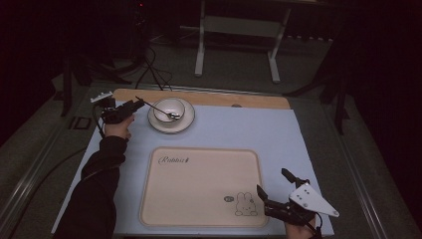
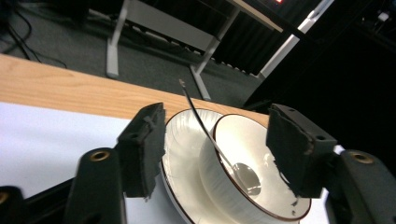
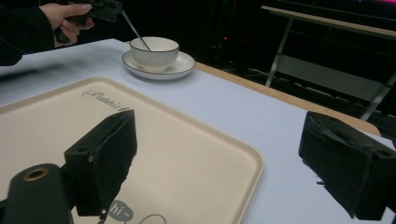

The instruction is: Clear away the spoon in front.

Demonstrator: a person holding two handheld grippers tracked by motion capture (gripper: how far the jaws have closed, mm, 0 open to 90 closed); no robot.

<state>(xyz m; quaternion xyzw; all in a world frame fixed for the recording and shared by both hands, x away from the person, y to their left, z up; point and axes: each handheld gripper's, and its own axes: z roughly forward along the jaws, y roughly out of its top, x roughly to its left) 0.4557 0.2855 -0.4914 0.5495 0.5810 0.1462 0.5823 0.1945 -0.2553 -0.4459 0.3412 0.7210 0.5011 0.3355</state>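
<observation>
A white cup (image 1: 169,110) with a dark rim stands on a white saucer (image 1: 187,122) at the table's far left. A metal spoon (image 1: 158,108) leans in the cup, its handle slanting up to the left. My left gripper (image 1: 138,104) hovers at the handle's tip. In the left gripper view the jaws of the left gripper (image 2: 217,119) stand apart, with the spoon (image 2: 205,130), cup (image 2: 266,154) and saucer (image 2: 182,154) seen between them and nothing pressed. My right gripper (image 1: 271,180) rests open at the near right, over the corner of a beige tray (image 1: 199,199).
The tray (image 3: 196,154) bears a rabbit drawing and lies on a pale blue mat (image 1: 278,134). A wooden strip (image 1: 249,101) edges the far side of the table. Beyond it stand a white table frame (image 1: 201,45) and cables on the floor.
</observation>
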